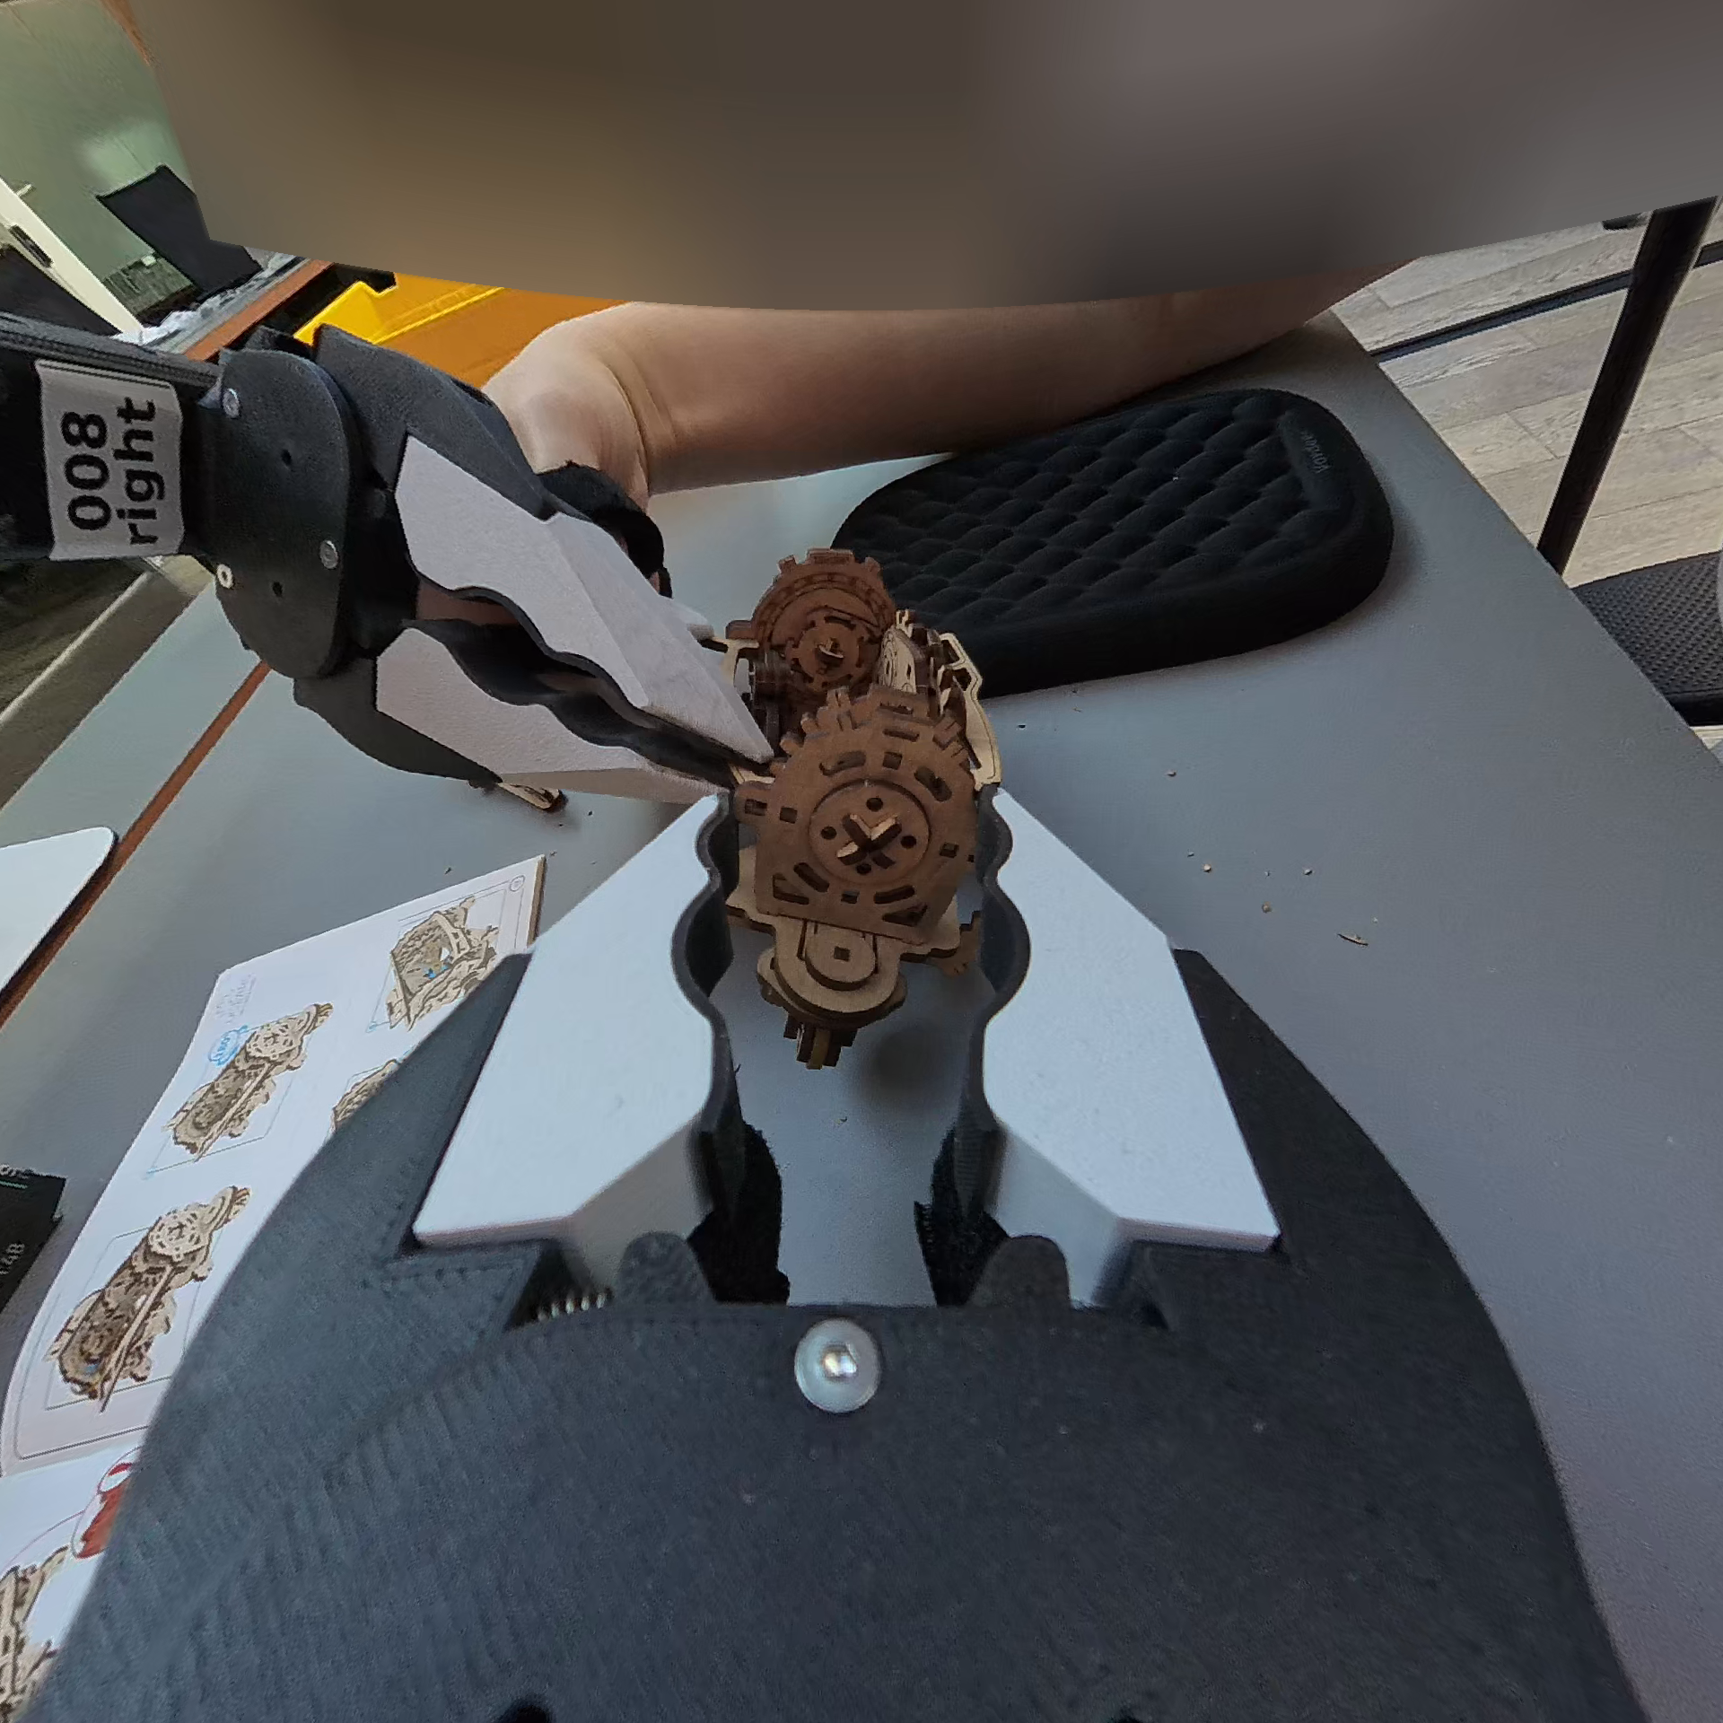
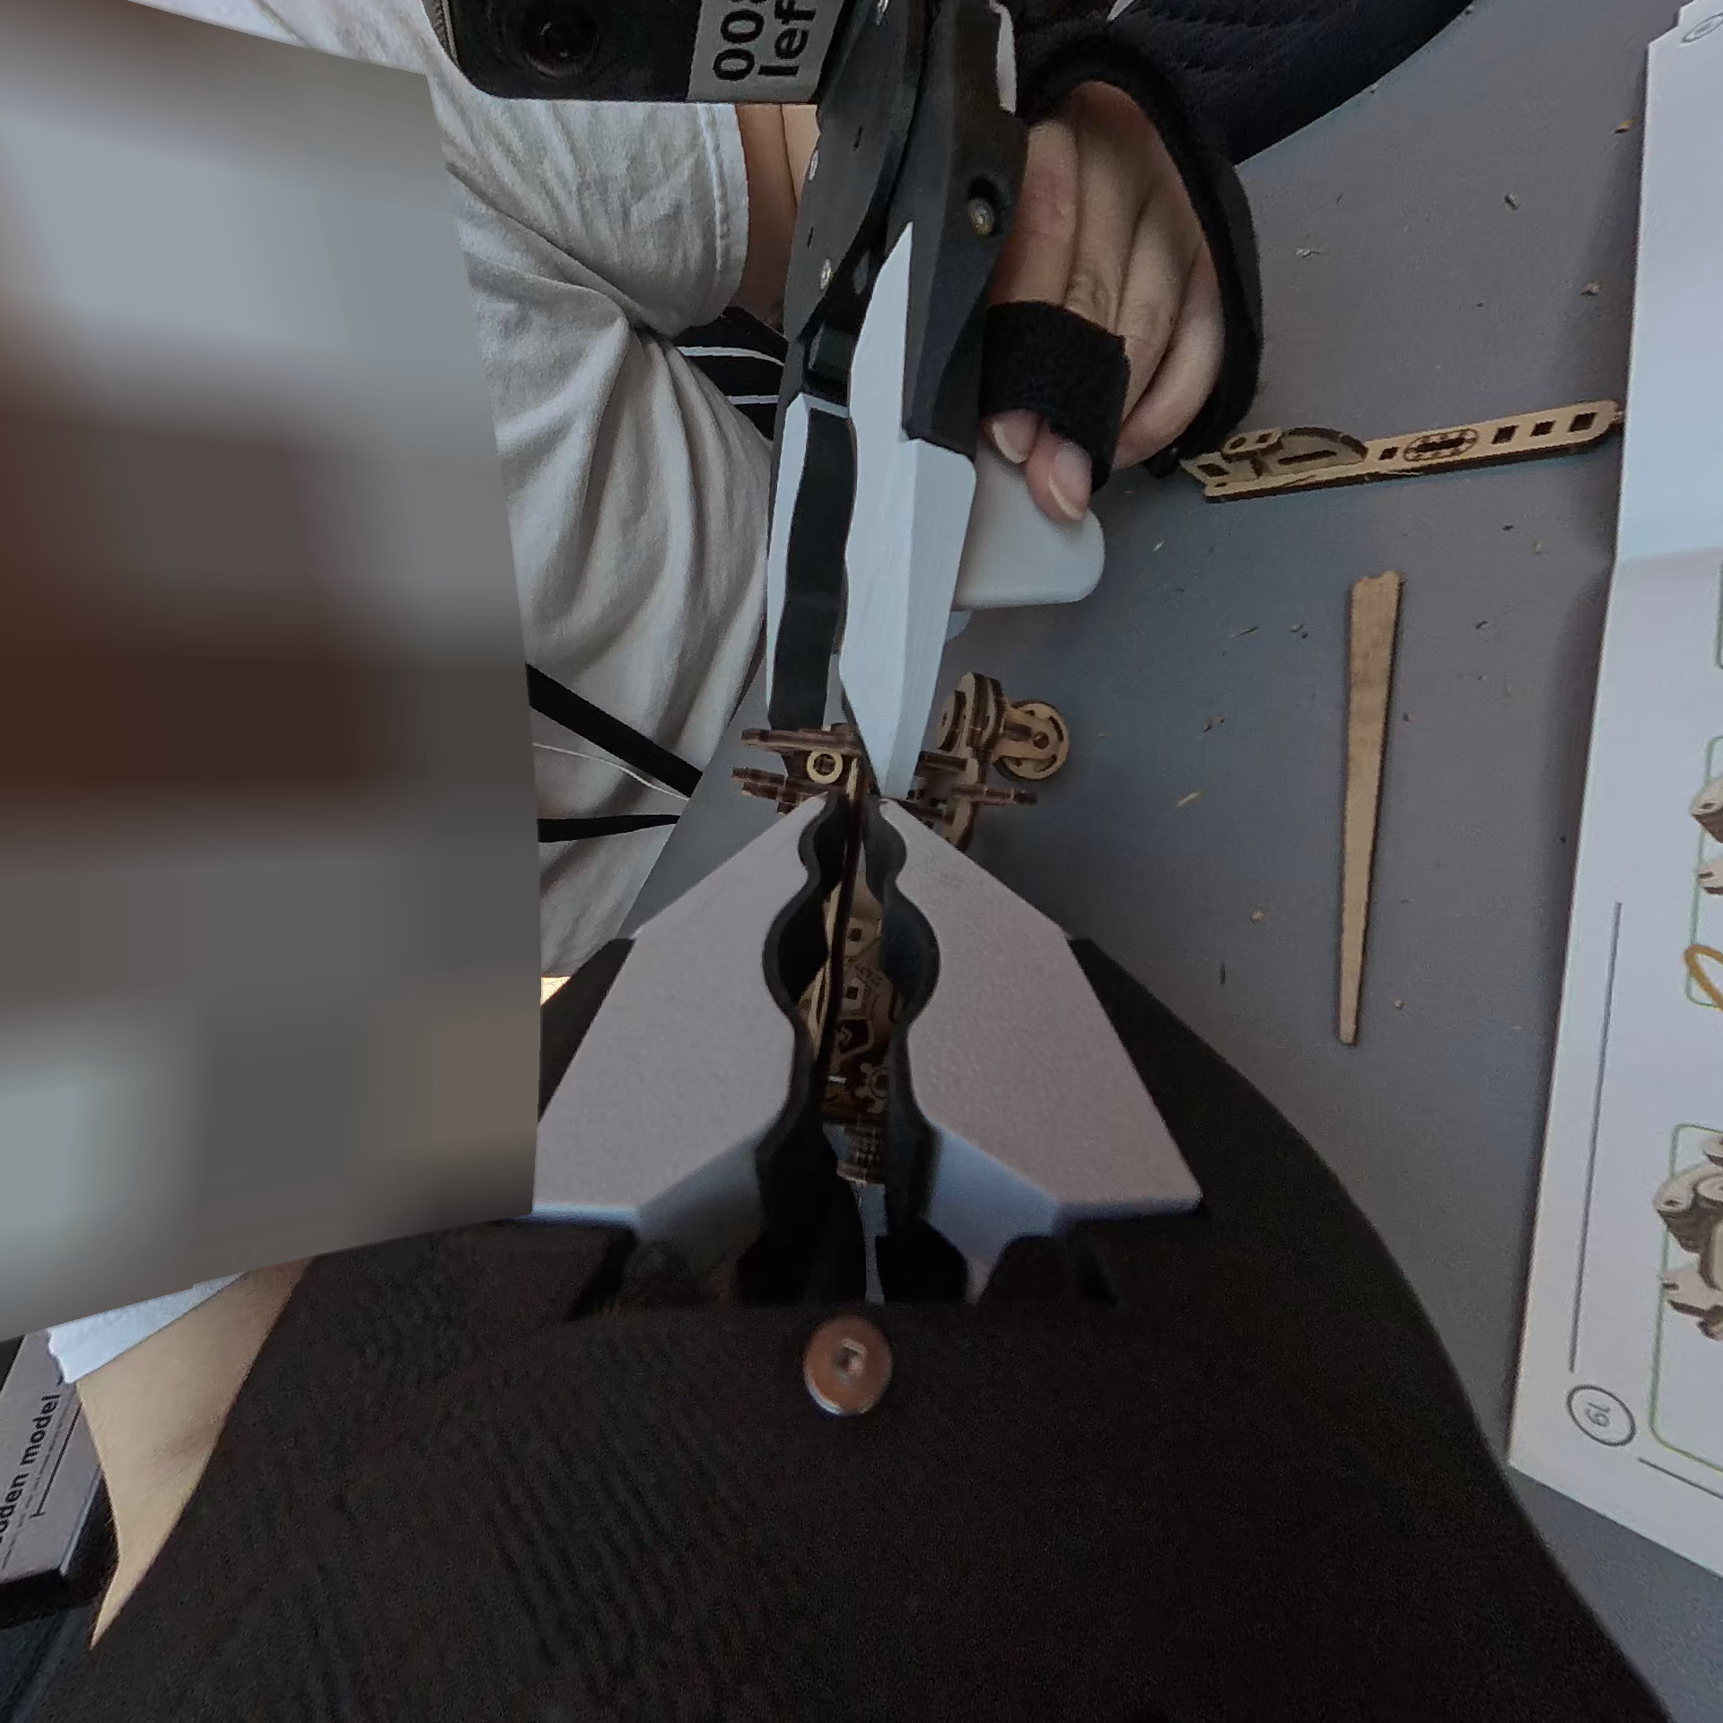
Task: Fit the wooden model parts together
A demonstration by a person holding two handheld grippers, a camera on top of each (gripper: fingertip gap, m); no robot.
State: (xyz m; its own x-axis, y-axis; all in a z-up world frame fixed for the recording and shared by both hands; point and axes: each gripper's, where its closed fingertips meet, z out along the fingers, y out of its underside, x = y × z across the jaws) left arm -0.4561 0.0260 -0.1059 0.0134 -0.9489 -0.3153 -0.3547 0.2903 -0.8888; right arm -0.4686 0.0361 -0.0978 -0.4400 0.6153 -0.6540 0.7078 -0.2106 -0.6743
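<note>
- The left gripper (image 1: 853,895) has its fingers pinching the wooden model (image 1: 862,839), a geared assembly held above the grey counter (image 1: 1305,932).
- The right gripper (image 2: 853,839) has its fingers pressed nearly together on a thin flat wooden part (image 2: 850,932) (seen edge-on), whose far end meets the model.
- The two grippers meet tip to tip at the model.
- A pointed wooden stick (image 2: 1366,802) and a flat slotted wooden strip (image 2: 1399,452) lie on the counter near an instruction sheet (image 1: 280,1100).
- A black quilted pad (image 1: 1165,531) lies beyond the model.
</note>
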